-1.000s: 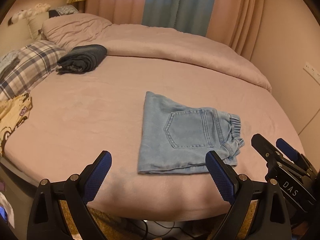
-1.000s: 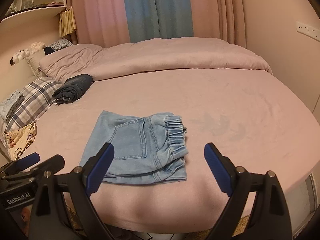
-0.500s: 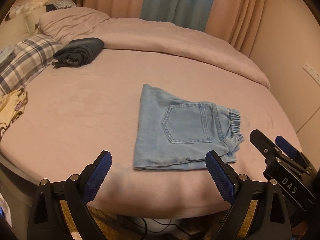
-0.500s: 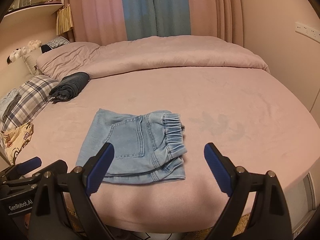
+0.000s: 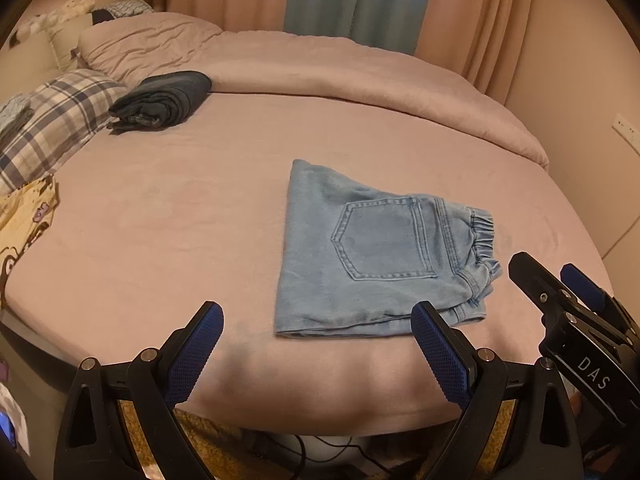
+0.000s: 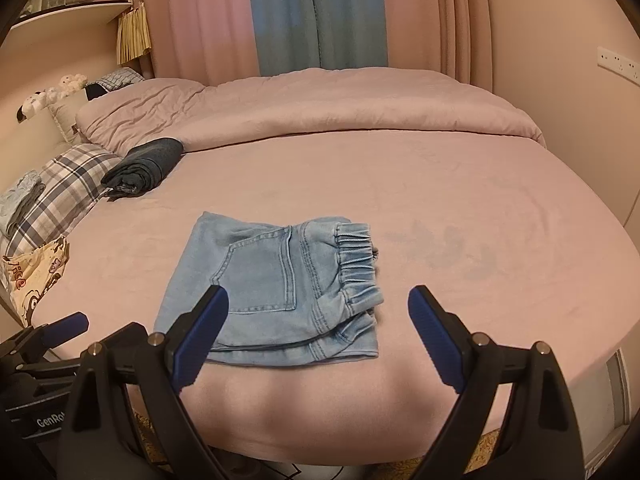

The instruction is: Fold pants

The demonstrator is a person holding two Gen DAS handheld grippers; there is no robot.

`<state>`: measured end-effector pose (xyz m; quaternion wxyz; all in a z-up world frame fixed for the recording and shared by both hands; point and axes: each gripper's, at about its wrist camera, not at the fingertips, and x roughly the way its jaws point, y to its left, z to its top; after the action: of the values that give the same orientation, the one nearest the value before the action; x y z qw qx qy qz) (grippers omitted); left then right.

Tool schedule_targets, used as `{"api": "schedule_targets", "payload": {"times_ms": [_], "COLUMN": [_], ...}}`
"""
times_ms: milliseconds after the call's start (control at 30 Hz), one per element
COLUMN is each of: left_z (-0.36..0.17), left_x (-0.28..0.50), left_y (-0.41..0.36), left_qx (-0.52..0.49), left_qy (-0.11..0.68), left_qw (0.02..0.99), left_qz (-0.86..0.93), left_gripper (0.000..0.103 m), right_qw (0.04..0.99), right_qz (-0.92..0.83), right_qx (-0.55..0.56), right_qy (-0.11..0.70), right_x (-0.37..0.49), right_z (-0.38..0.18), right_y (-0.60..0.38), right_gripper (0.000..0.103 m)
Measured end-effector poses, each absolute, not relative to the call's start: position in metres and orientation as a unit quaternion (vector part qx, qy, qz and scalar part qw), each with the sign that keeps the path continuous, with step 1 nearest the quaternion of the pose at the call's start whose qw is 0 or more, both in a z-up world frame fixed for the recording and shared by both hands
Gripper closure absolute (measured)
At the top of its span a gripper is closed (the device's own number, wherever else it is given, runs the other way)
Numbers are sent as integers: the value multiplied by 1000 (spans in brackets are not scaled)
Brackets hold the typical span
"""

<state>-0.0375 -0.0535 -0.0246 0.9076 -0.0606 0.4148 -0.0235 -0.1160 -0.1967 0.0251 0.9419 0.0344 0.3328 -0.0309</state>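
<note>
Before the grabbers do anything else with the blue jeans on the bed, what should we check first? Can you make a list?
1. Light blue jeans folded into a compact stack: ok.
2. Jeans lying fully on the bed, not over the edge: ok.
3. Left gripper open and empty: ok.
4. Right gripper open and empty: ok.
5. Dark folded clothes well apart from the jeans: ok.
6. Layers underneath lined up neatly: cannot tell.

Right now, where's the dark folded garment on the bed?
The dark folded garment lies far left on the bed, against the plaid pillow and just below the duvet edge, well beyond the folded light-blue jeans.
</note>
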Motion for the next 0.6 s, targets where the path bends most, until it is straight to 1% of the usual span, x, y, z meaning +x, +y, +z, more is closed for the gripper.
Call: {"api": "schedule_targets", "payload": {"times_ms": [600], "left_z": [-30], "left_x": [-35], "left_y": [-48], "left_qx": [-54], "left_qy": [423], "left_qw": [904], "left_qz": [-8], "left_gripper": [8], "right_qw": [939], "right_qz": [-53], "right_qx": [37], "right_qy": [339], "right_x": [-116], "right_z": [21], "right_y": [-199], "right_gripper": [11]}}
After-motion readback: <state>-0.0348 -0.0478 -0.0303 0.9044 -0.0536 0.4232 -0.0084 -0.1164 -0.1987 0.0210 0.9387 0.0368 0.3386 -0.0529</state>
